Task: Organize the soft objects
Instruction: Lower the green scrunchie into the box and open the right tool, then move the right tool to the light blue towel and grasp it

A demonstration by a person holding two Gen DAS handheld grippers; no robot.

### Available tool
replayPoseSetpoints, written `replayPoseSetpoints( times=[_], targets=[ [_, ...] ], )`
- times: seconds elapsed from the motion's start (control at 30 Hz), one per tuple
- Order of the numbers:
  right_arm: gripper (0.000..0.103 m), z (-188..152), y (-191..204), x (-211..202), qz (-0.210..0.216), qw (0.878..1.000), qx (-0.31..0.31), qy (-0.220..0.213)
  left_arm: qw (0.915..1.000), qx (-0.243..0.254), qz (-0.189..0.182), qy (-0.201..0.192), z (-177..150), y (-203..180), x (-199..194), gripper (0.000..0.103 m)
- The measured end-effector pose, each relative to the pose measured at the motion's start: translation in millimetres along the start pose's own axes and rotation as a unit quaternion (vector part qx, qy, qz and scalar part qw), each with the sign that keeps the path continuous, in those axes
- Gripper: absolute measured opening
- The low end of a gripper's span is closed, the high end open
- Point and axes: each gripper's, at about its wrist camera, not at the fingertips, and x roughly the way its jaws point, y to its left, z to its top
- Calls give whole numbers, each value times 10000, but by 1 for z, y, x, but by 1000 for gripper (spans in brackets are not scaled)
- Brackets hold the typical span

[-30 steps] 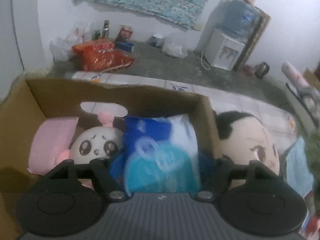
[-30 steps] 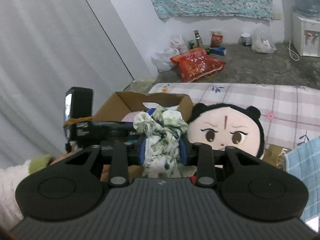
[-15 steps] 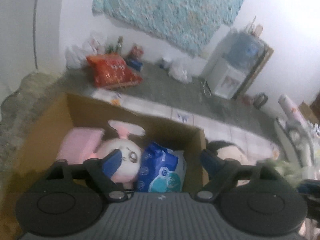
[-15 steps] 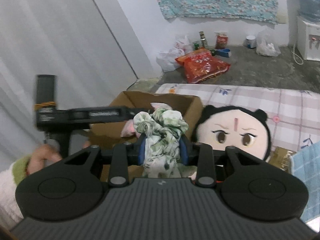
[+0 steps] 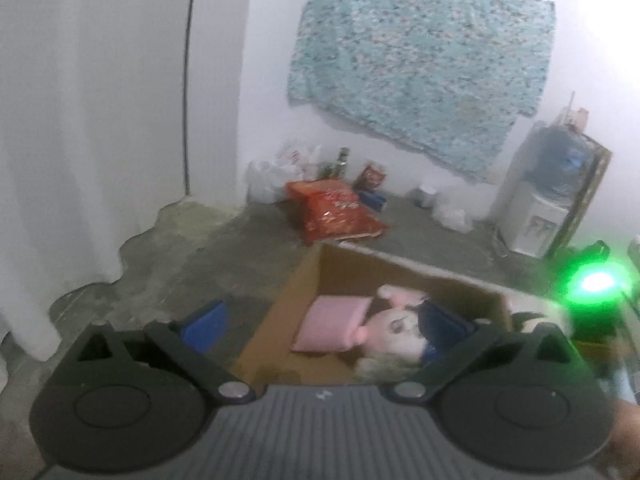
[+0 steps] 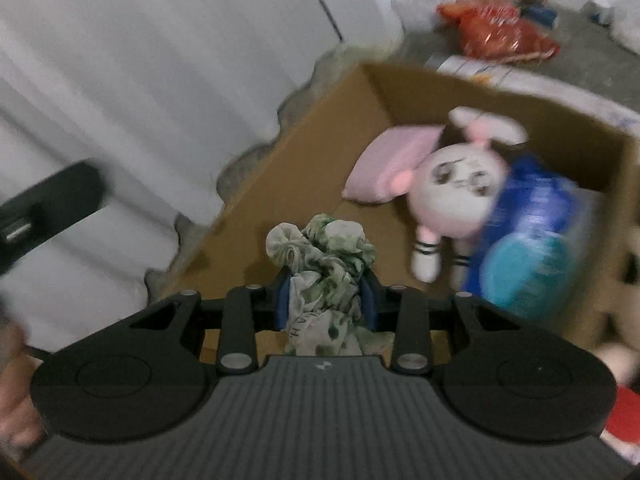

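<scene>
Over the cardboard box, from left to right:

Left gripper [image 5: 326,322]: jaws spread wide with nothing between them. A second ago they framed the blue packet down inside the box; now the tool has pulled up and back toward the box's left side, so that drop looks finished.

Pink cushion [image 6: 390,164]: lies against the box's far left corner, touching the bunny plush [image 6: 456,200], which sprawls face up in the middle.

Right gripper [image 6: 326,300]: clamped tight on the floral cloth bundle [image 6: 320,276], as it was before. It has swung from beside the box to directly above the bare cardboard floor at the near left, pointing steeply down.

Blue packet [image 6: 536,240]: rests against the bunny's right side, along the right wall of the cardboard box [image 6: 280,168].

Meaning for the task: three soft things are boxed, the cloth looks next, and the open patch beneath it seems the natural place to let go.

Caveat: both views are motion-blurred.
</scene>
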Motion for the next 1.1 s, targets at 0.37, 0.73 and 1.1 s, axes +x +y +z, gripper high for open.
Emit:
replayPoseSetpoints(
  times=[0.37, 0.73, 1.1],
  targets=[
    [54, 26, 30, 142, -527, 9974, -183, 449, 9991, -168, 178, 351, -18, 35, 32, 102],
    [64, 19, 10, 68, -1, 9993, 288, -239, 9999, -62, -16, 146, -19, 11, -4, 102],
    [74, -114, -51, -190, 359, 9847, 504, -1628, 9849, 722, -1463, 573, -62, -99, -61, 102]
  ],
)
